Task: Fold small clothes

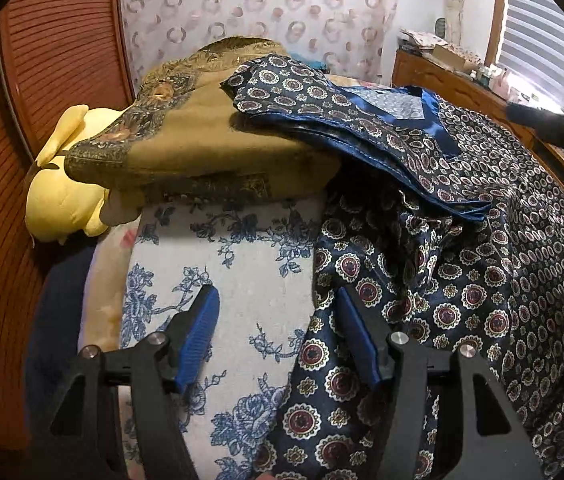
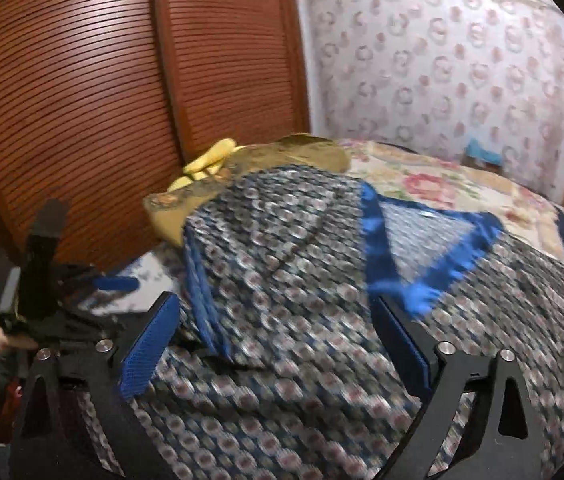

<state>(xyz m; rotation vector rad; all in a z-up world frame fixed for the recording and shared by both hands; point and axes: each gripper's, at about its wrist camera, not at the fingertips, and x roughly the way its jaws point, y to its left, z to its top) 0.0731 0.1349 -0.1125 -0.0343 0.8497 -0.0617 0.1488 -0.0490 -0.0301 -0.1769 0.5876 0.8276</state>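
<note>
Left tool (image 1: 277,336) spread wide, holding nothing, low centre of frame over the ironing board (image 1: 241,264); navy patterned garment (image 1: 462,280) rumpled just right, its edge under the right finger. Right tool (image 2: 277,340) likewise wide, directly above the same cloth, nearer its blue trim (image 2: 378,240).

One navy patterned garment (image 1: 462,280), one olive scarf (image 1: 185,136) — one yellow plush toy (image 1: 61,200).

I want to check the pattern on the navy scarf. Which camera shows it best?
The left wrist view: the navy scarf is sharp there, its medallions distinct. The right wrist view shows more of it, with the blue border, but motion-blurred.
</note>
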